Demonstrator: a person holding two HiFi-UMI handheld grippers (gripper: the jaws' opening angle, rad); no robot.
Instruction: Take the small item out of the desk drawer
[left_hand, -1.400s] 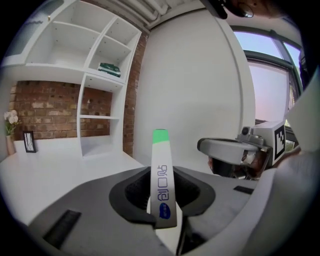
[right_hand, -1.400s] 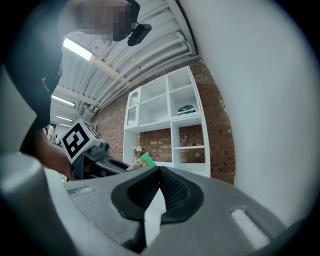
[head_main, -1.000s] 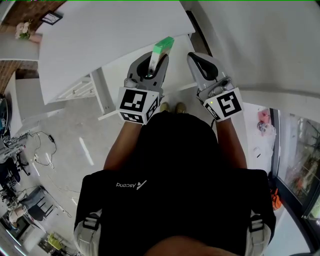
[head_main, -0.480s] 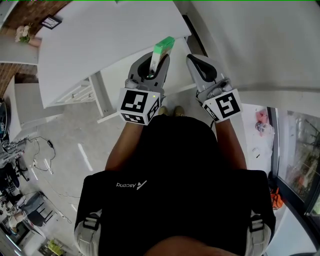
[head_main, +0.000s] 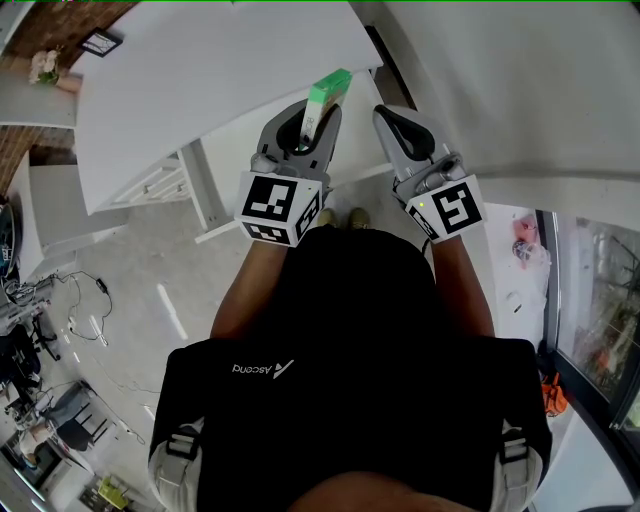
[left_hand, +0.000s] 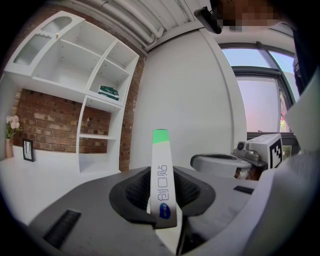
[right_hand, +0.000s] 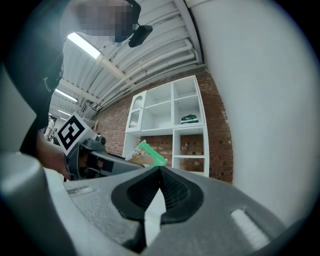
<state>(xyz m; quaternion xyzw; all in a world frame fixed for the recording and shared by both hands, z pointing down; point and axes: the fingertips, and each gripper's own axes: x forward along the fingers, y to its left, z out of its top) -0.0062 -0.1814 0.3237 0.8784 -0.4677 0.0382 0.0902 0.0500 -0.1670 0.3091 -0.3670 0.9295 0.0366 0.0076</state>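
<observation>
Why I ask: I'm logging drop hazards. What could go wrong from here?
1. The left tongs pinch the slim bandage box by one end only, with most of it jutting out. It could pivot or slip free.
2. The right tongs, shut and empty, sit close beside it. A small sideways move might knock it.

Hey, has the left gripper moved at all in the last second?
No. The left gripper, clamped on the green-tipped packet, sits at the same spot against the white desk's edge.

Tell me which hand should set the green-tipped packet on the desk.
Left. The left gripper has its fingers clamped on the packet; the right gripper beside it is shut and empty.
</observation>
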